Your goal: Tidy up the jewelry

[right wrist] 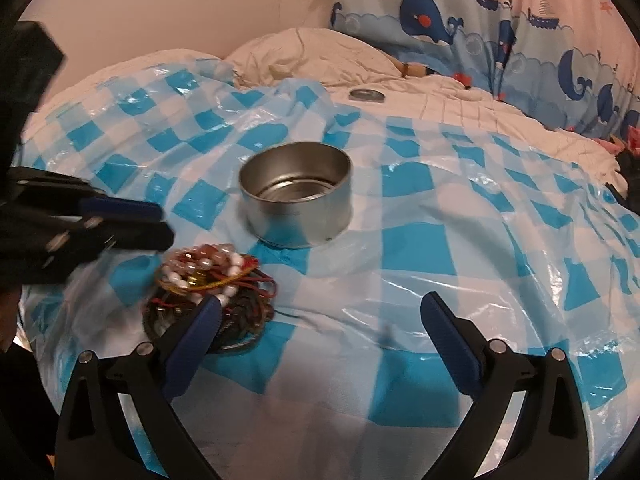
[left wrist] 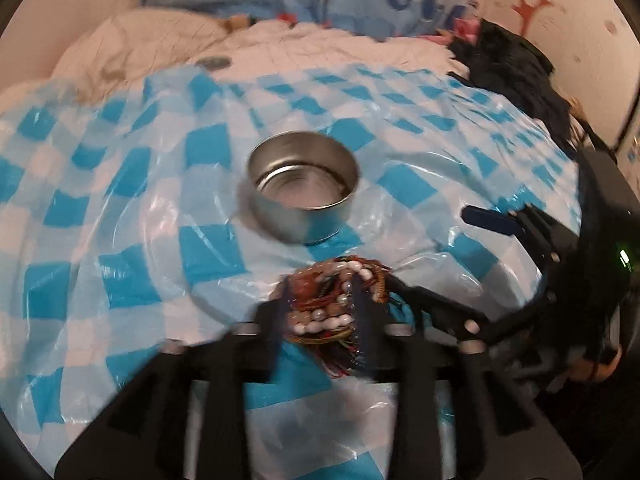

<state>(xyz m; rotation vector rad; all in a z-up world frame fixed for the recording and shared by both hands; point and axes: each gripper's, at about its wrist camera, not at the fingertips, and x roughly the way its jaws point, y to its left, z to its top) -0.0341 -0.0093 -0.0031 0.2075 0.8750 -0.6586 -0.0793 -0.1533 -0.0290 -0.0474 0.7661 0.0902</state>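
A round metal tin (left wrist: 304, 188) stands open and empty on the blue-and-white checked plastic sheet (left wrist: 120, 200); it also shows in the right wrist view (right wrist: 296, 196). A pile of bead bracelets and red cords (right wrist: 212, 288) lies in front and to the left of the tin. My left gripper (left wrist: 320, 308) is shut on part of the bracelet pile (left wrist: 332, 300); in the right wrist view its fingers (right wrist: 132, 220) are just left of the pile. My right gripper (right wrist: 320, 312) is open and empty, its left finger next to the pile; it shows at the right in the left wrist view (left wrist: 492, 216).
The sheet covers a bed with white pillows (right wrist: 312, 56). The tin's lid (right wrist: 366, 95) lies on the white bedding behind the sheet. A whale-print curtain (right wrist: 460, 24) hangs behind. Dark clothing (left wrist: 516, 72) lies at the bed's right edge.
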